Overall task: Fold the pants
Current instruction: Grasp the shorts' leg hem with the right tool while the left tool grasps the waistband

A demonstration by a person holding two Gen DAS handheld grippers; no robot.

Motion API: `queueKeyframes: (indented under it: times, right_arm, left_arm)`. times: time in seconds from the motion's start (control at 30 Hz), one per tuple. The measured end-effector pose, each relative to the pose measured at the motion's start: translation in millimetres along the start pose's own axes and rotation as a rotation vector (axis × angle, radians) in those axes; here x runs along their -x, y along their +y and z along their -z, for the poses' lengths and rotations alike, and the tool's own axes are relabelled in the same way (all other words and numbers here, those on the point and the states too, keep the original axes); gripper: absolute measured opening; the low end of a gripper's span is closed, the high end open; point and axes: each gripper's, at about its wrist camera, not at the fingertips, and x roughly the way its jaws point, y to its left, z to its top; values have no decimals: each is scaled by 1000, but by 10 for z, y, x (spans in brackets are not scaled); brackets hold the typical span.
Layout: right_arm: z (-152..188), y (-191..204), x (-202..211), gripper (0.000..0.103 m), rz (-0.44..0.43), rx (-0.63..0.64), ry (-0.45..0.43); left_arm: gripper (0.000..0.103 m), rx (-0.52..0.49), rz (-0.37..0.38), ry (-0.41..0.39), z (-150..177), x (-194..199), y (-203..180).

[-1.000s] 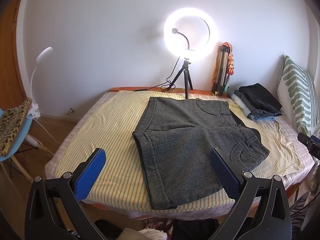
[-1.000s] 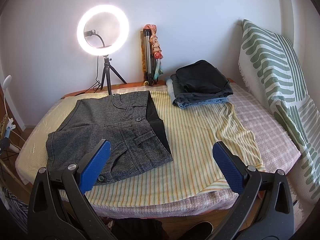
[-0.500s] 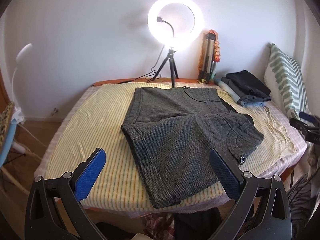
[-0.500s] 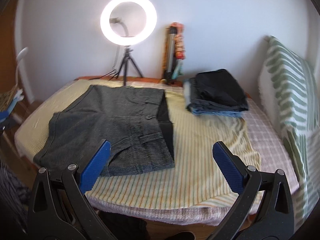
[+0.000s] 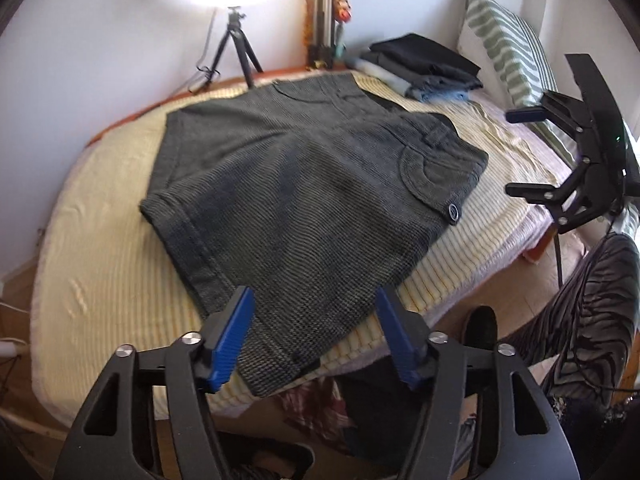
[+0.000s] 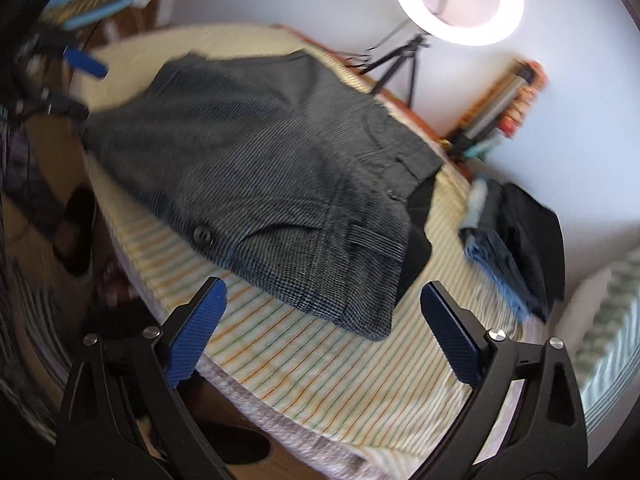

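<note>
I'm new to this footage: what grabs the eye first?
The grey shorts lie spread flat across the middle of the striped bedspread. Behind them a glowing ring light stands on a tripod by the wall. The open left gripper hovers by the shorts' near hem.

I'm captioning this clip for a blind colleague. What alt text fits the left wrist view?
An open left gripper hovers over the near hem of grey checked shorts spread flat on a yellow striped sheet. The open right gripper hangs at the right edge; folded clothes sit behind.
</note>
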Motion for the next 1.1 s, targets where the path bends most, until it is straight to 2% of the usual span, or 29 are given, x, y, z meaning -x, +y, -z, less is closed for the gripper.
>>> queueKeyframes:
  times: [0.07, 0.2, 0.3, 0.53, 0.6, 0.67, 0.83, 0.93, 1.1]
  right_arm:
    - [-19, 46, -120, 94, -29, 63, 29]
    - [-29, 73, -342, 93, -46, 128, 71]
    - [-16, 74, -508, 87, -59, 158, 104]
    - [24, 134, -679, 85, -27, 220, 117]
    - [37, 192, -709, 73, 20, 258, 121]
    - [27, 197, -764, 48, 14, 259, 159]
    - [-83, 114, -740, 19, -21, 201, 152]
    - [-196, 1, -689, 15, -43, 147, 136]
    - [-370, -177, -576, 14, -61, 69, 109]
  left_arm:
    - [60, -9, 19, 10, 12, -26, -10]
    - [60, -45, 39, 34, 15, -130, -64]
    - [60, -76, 53, 56, -1, -204, -119]
    - [60, -92, 72, 81, -27, -324, -144]
    - [60, -89, 76, 86, -35, -349, -145]
    - [60, -94, 74, 90, -42, -373, -155]
    - [60, -139, 64, 90, -30, -418, -239]
    - [60, -178, 48, 90, -11, -453, -308]
    - [60, -199, -5, 82, -5, -514, -338]
